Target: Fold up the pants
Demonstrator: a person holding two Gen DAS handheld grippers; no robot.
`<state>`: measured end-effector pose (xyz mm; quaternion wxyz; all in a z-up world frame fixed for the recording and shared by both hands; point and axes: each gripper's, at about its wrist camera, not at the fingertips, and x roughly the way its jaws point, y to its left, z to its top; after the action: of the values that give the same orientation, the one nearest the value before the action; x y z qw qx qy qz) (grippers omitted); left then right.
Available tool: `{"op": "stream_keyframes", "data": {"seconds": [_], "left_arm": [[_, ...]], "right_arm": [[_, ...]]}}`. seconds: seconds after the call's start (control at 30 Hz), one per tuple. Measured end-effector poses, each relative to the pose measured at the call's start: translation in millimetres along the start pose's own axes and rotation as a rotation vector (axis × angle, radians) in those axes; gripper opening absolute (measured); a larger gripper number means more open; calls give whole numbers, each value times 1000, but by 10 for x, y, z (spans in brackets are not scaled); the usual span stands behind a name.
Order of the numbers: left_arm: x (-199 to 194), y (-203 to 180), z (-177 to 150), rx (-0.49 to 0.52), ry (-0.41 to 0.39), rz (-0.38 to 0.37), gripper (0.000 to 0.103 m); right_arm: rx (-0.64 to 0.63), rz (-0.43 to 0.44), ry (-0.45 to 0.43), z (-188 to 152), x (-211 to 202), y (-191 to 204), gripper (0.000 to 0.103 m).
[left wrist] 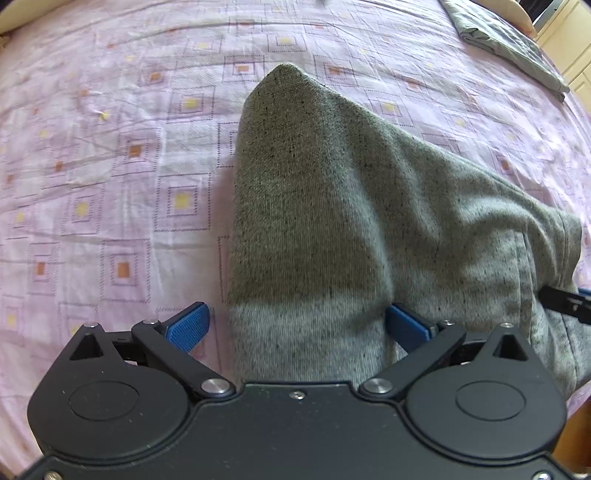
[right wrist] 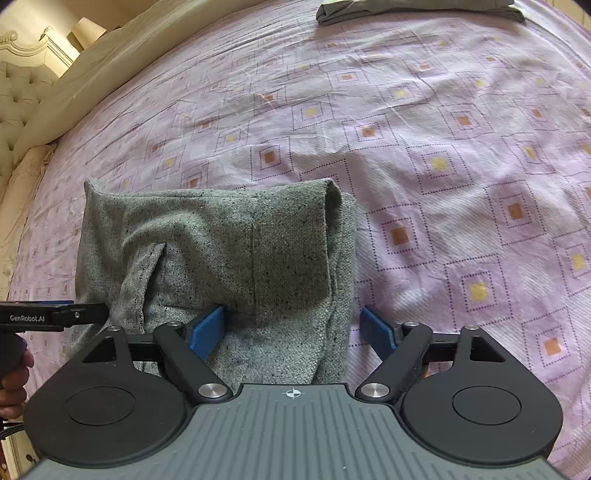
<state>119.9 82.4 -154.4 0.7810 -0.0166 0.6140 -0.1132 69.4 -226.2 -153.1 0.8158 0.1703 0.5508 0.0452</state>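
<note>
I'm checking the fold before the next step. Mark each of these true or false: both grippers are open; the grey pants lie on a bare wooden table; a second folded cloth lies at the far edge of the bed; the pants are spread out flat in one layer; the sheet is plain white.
1. Both grippers are open. True: the left gripper and right gripper stand wide, pads not pressing the grey pants.
2. Bare wooden table. False: they lie on a bed sheet.
3. Second folded cloth at the far edge. True.
4. One flat layer. False: they are folded over in layers.
5. Plain white. False: pink with square patterns.
</note>
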Motion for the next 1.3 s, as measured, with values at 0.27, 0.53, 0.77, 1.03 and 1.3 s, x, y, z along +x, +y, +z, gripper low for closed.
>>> {"op": "stream_keyframes", "data": {"seconds": [0.27,0.53,0.77,1.03,1.3], "left_arm": [[54,55,56,24,-36,-52,103],[-179,5,43,-29,-34,-151,40],[-619,99,44,-23,-95,-166,18],[-1143,717,305,-55,-221,-83,18],[-1402,1845,858,-159,-278,49,18]], "right_arm": [[-2,-19,-40,-57,18,61,89],[37,21,-24,24,-178,161,29],[-19,-41,-83,34,-561,641,23],[-115,79,-115,417,-555,1515,22],[-214,241,-95,1160,54,2638,22]]}}
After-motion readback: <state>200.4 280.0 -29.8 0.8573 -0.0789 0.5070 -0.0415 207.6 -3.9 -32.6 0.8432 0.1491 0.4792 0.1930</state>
